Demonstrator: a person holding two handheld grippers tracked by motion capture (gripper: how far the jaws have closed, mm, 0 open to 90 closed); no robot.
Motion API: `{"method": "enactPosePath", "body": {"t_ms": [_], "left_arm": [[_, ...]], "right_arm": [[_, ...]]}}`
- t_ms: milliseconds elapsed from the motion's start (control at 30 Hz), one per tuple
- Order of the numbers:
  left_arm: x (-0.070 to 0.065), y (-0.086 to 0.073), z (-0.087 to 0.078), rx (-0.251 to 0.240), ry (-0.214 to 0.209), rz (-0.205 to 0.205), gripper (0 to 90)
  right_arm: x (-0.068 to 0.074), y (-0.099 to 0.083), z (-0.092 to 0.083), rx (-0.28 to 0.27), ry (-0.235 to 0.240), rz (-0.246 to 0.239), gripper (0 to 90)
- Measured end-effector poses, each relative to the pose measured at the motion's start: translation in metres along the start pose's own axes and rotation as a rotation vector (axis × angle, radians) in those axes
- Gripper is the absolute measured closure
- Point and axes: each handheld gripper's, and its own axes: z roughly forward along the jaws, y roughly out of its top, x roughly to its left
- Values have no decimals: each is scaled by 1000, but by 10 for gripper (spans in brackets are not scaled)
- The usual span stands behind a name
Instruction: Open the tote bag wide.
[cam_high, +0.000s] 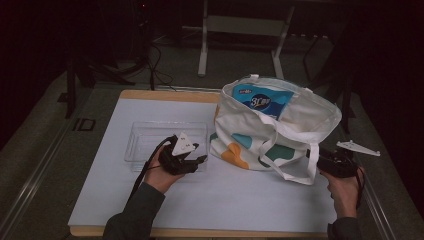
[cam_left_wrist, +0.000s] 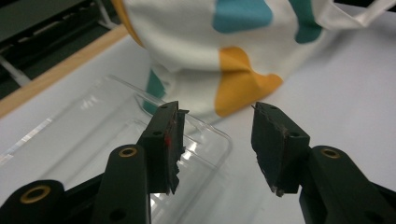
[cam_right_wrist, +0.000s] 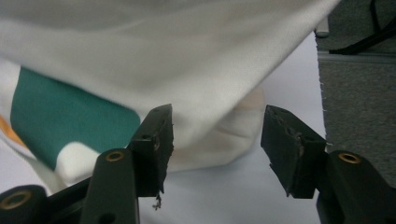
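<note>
A white cloth tote bag (cam_high: 300, 117) with teal and orange patches stands open on the white table top (cam_high: 225, 200), right of centre. A blue package (cam_high: 262, 100) sticks out of its mouth. Left of the bag lies a clear plastic tray (cam_high: 150, 131). My left gripper (cam_high: 201, 159) hovers over the tray's near right corner, pointing at the bag. In the left gripper view my left gripper (cam_left_wrist: 217, 112) is open and empty, with the tray (cam_left_wrist: 93, 116) and bag (cam_left_wrist: 196, 42) beyond. My right gripper (cam_high: 316, 154) sits at the bag's right side by a loose handle strap (cam_high: 295, 172). My right gripper (cam_right_wrist: 217, 112) is open, with bag cloth (cam_right_wrist: 163, 51) behind it.
The table top's wooden rim (cam_high: 170, 95) shows at the back edge. Beyond it, a frame with white legs (cam_high: 202, 50) and dark cables (cam_high: 155, 70) stand on the grey floor. Grey carpeted floor (cam_right_wrist: 359, 93) lies just past the table's right edge.
</note>
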Motion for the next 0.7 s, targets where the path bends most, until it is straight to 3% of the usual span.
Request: {"method": "enactPosePath", "body": {"t_ms": [100, 367, 533, 700], "left_arm": [[6, 7, 1, -11, 18, 3, 513], [17, 21, 14, -1, 47, 15, 479], [20, 27, 21, 8, 47, 26, 477], [23, 33, 27, 2, 50, 13, 472]], "right_arm": [[-1, 2, 3, -2, 1, 15, 401], [-9, 11, 13, -11, 67, 94, 334], [-11, 14, 15, -18, 101, 96, 421], [-9, 15, 16, -22, 77, 74, 509]]}}
